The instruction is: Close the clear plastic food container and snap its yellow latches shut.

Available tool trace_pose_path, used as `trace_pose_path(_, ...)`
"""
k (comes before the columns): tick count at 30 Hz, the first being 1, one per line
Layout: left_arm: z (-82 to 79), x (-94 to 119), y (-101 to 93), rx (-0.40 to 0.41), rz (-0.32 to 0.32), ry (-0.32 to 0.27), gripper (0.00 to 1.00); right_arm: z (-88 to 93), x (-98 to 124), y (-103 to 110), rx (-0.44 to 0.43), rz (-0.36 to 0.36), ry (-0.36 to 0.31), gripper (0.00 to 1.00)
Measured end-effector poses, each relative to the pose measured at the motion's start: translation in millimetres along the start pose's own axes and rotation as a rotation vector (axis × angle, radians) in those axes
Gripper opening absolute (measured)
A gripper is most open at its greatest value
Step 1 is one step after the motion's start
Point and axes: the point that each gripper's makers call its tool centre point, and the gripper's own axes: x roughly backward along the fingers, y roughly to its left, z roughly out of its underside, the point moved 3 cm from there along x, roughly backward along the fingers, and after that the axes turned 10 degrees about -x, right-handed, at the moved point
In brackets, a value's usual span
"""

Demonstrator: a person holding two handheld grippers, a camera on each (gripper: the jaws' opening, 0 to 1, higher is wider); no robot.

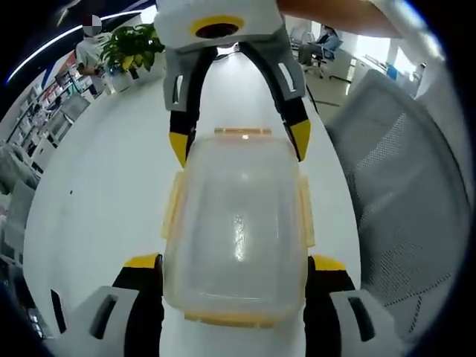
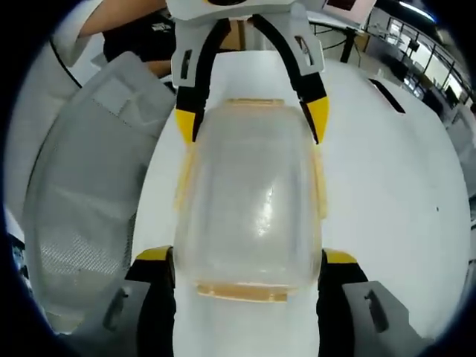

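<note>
A clear plastic food container (image 1: 236,230) is seen lying on a white table (image 1: 104,186), its lid in place and yellow latches (image 1: 172,205) running along its edges. In the left gripper view, the left gripper (image 1: 235,268) is spread wide, its yellow-tipped black jaws set at either side of the container's near end, just beside the walls; whether they press on the plastic cannot be told. The right gripper (image 1: 239,145) is seen at the far end of the container in that view, its jaws likewise spread wide and placed at the two far corners. In the right gripper view the same container (image 2: 249,212) is framed between the right gripper's (image 2: 248,268) own jaws at the near end, with the left gripper (image 2: 251,123) straddling the far end. A grey mesh office chair (image 1: 401,193) is seen beside the table, and a potted green plant (image 1: 134,46) stands at the far end of it.
</note>
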Motion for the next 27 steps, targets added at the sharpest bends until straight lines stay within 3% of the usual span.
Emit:
trace_pose_path(11, 2.4, -4.7, 30.4, -0.013, -0.005, -0.013, 0.74, -2.8, 4.1, -30.7, -0.013, 0.013, 0.025, 0.75)
trace_pose_path(27, 5.6, -17.6, 101.2, -0.043, 0.014, -0.001, 0.74, -6.1, 14.1, -96.3, -0.048, 0.021, -0.001, 0.75)
